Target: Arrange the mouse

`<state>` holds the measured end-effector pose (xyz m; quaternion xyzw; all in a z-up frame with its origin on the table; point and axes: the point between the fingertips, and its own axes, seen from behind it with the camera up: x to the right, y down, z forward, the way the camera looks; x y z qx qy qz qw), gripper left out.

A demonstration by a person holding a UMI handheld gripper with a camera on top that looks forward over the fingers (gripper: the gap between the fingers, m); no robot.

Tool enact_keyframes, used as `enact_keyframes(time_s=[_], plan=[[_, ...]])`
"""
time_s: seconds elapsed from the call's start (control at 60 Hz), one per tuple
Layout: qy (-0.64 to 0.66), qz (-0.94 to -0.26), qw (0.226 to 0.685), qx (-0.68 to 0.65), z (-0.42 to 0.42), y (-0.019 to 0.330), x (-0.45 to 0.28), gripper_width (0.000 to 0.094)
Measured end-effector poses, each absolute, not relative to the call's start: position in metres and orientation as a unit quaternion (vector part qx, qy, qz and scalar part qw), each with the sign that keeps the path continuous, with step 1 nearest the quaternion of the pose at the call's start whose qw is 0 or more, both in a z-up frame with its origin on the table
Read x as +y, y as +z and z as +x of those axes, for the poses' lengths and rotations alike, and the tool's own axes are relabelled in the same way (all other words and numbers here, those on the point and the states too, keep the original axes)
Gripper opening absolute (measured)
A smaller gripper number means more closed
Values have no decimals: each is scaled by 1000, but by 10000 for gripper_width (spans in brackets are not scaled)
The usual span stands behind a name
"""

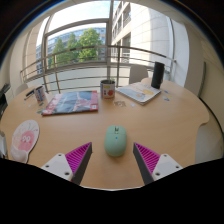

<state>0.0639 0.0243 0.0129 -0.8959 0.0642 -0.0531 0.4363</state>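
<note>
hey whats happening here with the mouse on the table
A person is holding a handheld claw over a round wooden table. Its two fingers are spread open, and a pale green mouse lies on the table between them and just ahead of their tips, with a gap at each side, so nothing is gripped yet. Beyond it sit a colourful mat and a mug.

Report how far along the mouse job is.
Done: the gripper is lined up on the mouse. In hand: the mouse sits on the table between the open fingers, with a gap at each side, not gripped. Left: close on it and place it.
</note>
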Motion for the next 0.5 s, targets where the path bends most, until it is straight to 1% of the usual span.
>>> enact_keyframes(time_s=[0.083,0.117,0.167,0.25,0.267,0.467,0.5], plan=[[-52,-899,430,70,73,-3,50,836],[-51,-900,426,71,75,-9,56,809],[-50,-903,421,73,77,-16,62,715],[-48,-898,432,70,75,-15,70,560],[-46,-898,433,65,73,-15,71,514],[-53,-893,440,70,71,-14,72,408],[-55,-894,439,73,71,-14,72,404]])
